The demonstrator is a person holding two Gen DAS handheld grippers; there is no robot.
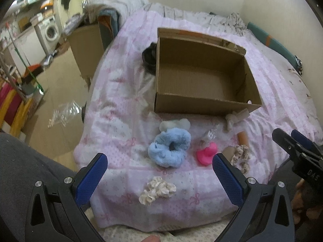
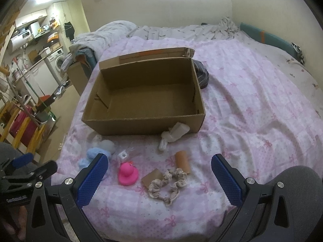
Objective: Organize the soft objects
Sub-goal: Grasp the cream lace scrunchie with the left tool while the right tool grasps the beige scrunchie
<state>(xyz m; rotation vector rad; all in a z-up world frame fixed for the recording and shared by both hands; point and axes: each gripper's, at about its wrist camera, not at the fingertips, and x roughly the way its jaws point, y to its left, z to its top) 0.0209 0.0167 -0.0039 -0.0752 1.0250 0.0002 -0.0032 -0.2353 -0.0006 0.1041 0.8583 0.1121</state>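
Both claws gape empty, left gripper (image 1: 159,170) over the blue scrunchie (image 1: 169,150) near the empty cardboard box (image 2: 141,125) (right gripper (image 2: 159,170) likewise idle); risk: fluffy pile compresses, slips out mid-lift.

**Room beyond the bed**

A washing machine (image 2: 59,63) stands far left beside white cabinets (image 2: 42,76). Nearer left, a yellow rack (image 2: 22,129) holds red bins. Crumpled clear plastic (image 1: 65,113) lies on the floor (image 1: 60,80). A grey blanket (image 2: 107,32) is heaped at the far end.
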